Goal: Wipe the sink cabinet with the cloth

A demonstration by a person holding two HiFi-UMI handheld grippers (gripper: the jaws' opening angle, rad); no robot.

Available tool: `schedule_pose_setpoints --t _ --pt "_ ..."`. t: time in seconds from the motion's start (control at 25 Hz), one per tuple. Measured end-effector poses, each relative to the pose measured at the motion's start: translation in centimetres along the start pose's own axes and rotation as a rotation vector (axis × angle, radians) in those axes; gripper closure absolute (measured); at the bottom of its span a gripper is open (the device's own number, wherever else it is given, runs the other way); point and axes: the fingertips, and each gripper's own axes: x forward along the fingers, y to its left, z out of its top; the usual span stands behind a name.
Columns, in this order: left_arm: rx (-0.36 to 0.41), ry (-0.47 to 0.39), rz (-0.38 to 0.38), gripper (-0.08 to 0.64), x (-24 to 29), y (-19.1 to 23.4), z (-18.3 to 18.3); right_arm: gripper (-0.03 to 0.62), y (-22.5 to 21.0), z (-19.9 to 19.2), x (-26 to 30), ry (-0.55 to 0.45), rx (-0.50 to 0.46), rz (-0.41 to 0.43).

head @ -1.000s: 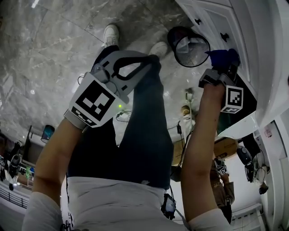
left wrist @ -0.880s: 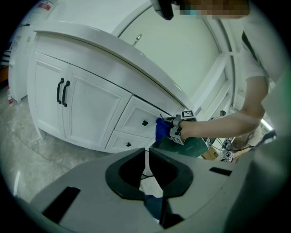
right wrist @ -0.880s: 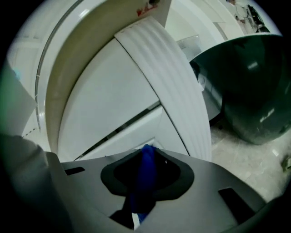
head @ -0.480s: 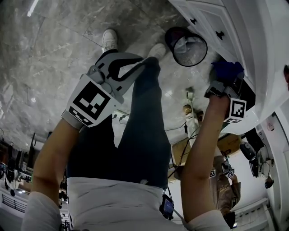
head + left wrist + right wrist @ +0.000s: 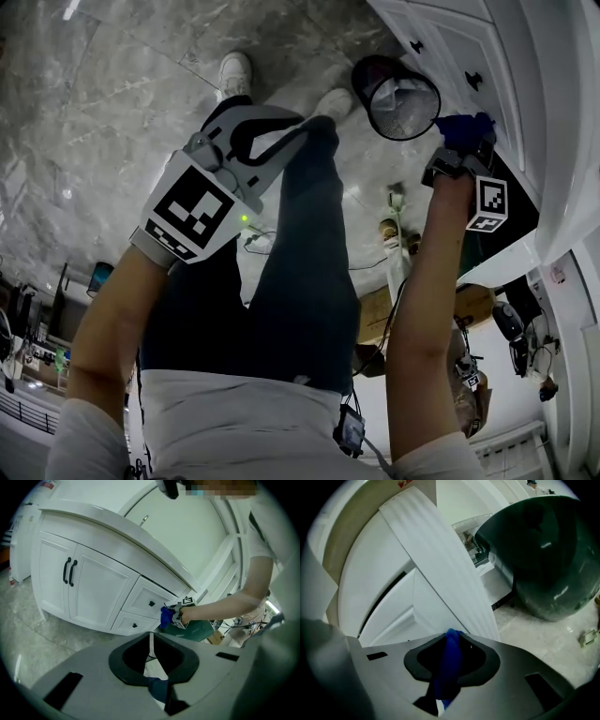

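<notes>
One cloth [image 5: 449, 663], tip toward sink cabinet [image 5: 96, 590]

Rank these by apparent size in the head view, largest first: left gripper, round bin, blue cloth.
1. left gripper, though its nearness to the camera enlarges it
2. round bin
3. blue cloth

grippers, grey two-jaw: two, left gripper [image 5: 305, 127], right gripper [image 5: 459, 155]
blue cloth [image 5: 466, 127]: one
white sink cabinet [image 5: 93, 590]: one
black bar door handles [image 5: 69, 571]: two
black drawer knobs [image 5: 151, 603]: two
round black bin [image 5: 398, 89]: one
</notes>
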Motion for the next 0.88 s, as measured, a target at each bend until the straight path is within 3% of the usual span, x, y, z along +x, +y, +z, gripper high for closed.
schedule_pose_setpoints --t 0.24,0.56,0.72,0.88 --pt "-0.039 -0.032 0.054 0.548 0.0 0.1 -0.2 0.509 -1.2 -2.8 2.9 0.101 -0.077 -0.035" --pt "-0.103 -0.084 0.132 0.548 0.1 0.2 -0.2 0.509 0.9 -6.6 5.7 0.186 -0.086 -0.006" --pt "-0.119 -0.105 0.157 0.548 0.2 0.2 0.1 0.509 2.9 -8.8 6.5 0.227 -0.083 0.052" --pt "-0.124 -0.125 0.178 0.548 0.1 0.4 0.7 0.509 6.5 -11.1 7.1 0.295 -0.114 0.169"
